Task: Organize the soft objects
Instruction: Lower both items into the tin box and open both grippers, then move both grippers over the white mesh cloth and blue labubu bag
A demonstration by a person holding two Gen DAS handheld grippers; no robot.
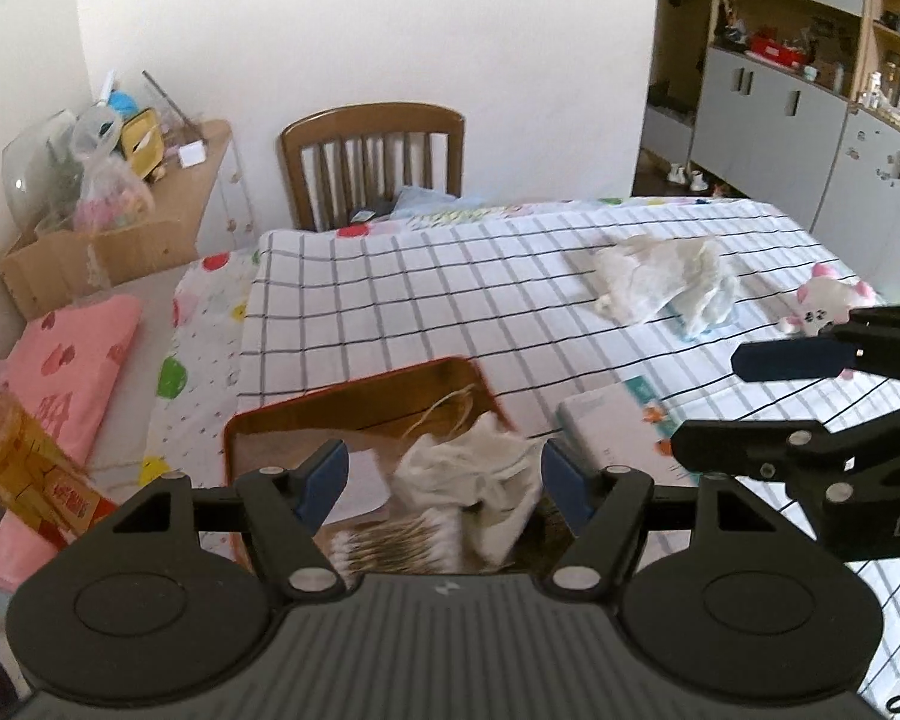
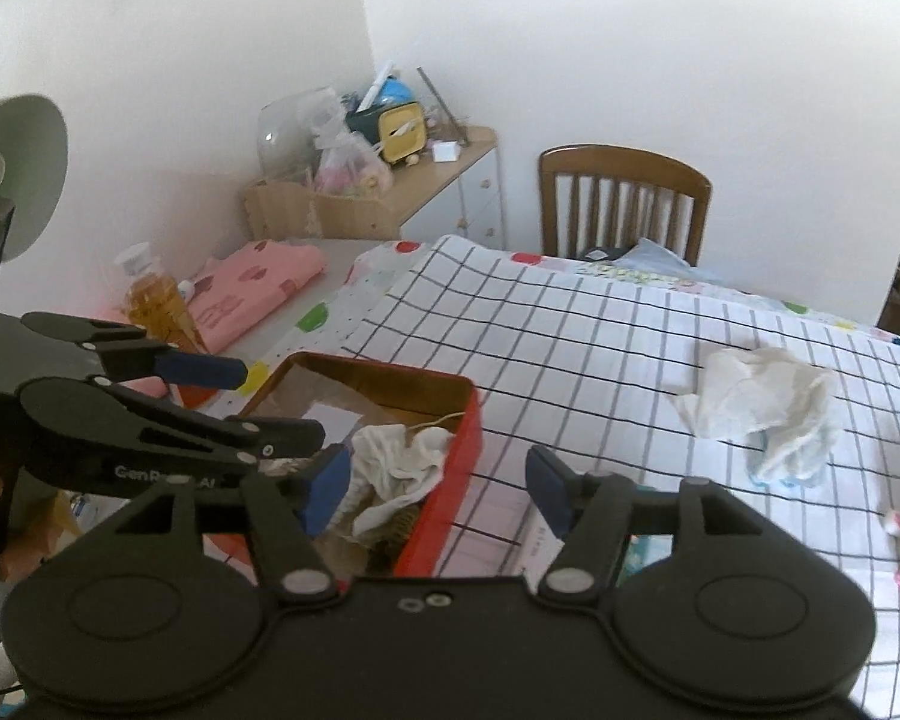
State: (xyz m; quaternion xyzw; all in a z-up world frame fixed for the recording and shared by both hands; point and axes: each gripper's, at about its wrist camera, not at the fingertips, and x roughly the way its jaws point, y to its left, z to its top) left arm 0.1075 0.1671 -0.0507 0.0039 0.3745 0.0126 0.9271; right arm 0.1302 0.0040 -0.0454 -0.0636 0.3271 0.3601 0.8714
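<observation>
Both hand-held grippers above red box (image 2: pixel 450 468): left gripper (image 1: pixel 444 477) jaws apart, empty; right gripper (image 2: pixel 438 483) jaws apart, empty. White cloth (image 1: pixel 480 468) lies crumpled inside box w/ string. Second cloth (image 2: pixel 762 408) on checked worktop (image 2: pixel 600 360), approx 2 o'clock from box. Pink plush (image 1: pixel 822 306) at 3 o'clock of it.

— A home, isn't it?
— Yes, a lived-in room: checked cloth (image 1: pixel 450 300) over a table, wooden dining chair (image 1: pixel 373 162), cluttered small cabinet (image 2: pixel 450 186), grey cupboards with knick-knack shelves (image 1: pixel 810 60).
</observation>
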